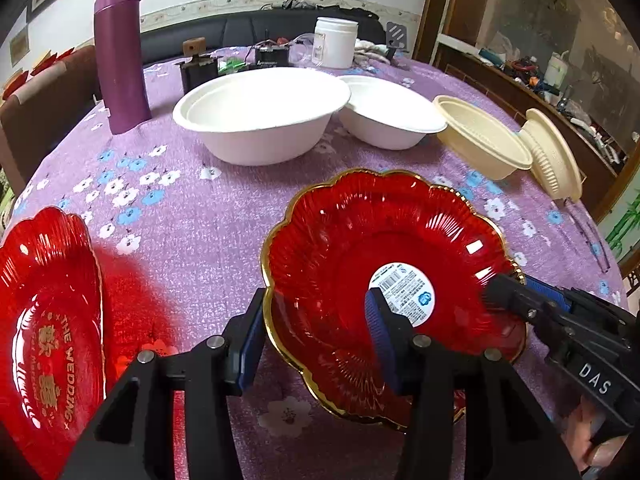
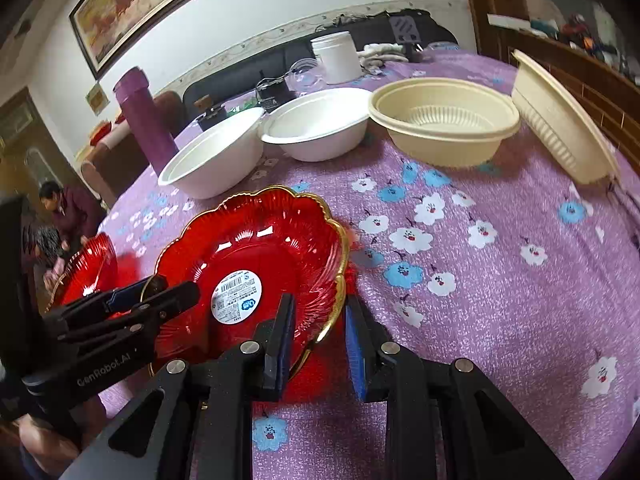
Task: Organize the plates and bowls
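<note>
Tongs on the left stand open astride the near rim of the gold-edged red plate, one finger inside, one outside. Leftward lies a wedding-print red plate, well apart. Right tongs, also open, bracket the same plate's opposite rim, gripping nothing yet. Beyond on the table sit two white bowls, then cream bowls, unobstructed.

Home dining room: floral tablecloth, sofa, framed painting.
</note>
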Action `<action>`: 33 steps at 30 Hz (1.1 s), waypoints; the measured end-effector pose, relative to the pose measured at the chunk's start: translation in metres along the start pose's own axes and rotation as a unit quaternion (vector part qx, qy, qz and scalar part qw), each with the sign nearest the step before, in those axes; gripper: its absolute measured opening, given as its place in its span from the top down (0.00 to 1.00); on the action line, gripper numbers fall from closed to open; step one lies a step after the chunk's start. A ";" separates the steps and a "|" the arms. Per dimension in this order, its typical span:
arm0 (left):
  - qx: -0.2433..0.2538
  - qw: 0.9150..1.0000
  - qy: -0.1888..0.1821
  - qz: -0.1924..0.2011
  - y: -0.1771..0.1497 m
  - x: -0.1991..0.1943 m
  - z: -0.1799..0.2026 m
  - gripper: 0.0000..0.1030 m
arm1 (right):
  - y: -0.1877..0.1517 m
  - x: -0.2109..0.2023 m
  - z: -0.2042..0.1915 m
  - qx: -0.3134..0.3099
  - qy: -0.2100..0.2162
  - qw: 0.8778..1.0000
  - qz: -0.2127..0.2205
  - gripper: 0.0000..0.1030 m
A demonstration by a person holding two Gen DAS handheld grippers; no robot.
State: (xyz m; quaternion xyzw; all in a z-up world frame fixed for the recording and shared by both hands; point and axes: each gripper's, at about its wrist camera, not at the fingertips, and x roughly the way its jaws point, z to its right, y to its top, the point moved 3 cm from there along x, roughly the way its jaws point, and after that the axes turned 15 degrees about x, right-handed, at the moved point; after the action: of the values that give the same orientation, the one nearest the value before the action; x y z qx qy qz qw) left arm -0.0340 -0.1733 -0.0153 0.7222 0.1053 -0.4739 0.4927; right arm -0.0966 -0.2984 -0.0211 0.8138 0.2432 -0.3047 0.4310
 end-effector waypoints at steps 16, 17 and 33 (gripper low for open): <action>0.003 1.000 0.012 -0.004 0.000 0.000 0.001 0.63 | 0.003 -0.001 0.006 0.020 0.010 1.000 0.002 0.83; 0.003 1.000 0.014 -0.002 0.000 -0.001 0.001 0.64 | 0.003 -0.002 0.006 0.021 0.012 1.000 0.002 0.83; 0.009 0.998 0.060 0.023 -0.017 -0.043 0.016 0.63 | -0.016 -0.028 0.000 0.025 0.025 0.999 0.021 0.84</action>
State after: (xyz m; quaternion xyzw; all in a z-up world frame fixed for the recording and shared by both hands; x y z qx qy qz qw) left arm -0.0767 -0.1645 0.0068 0.7558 0.1134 -0.4191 0.4901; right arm -0.1269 -0.2944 -0.0101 0.8365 0.2288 -0.2815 0.4108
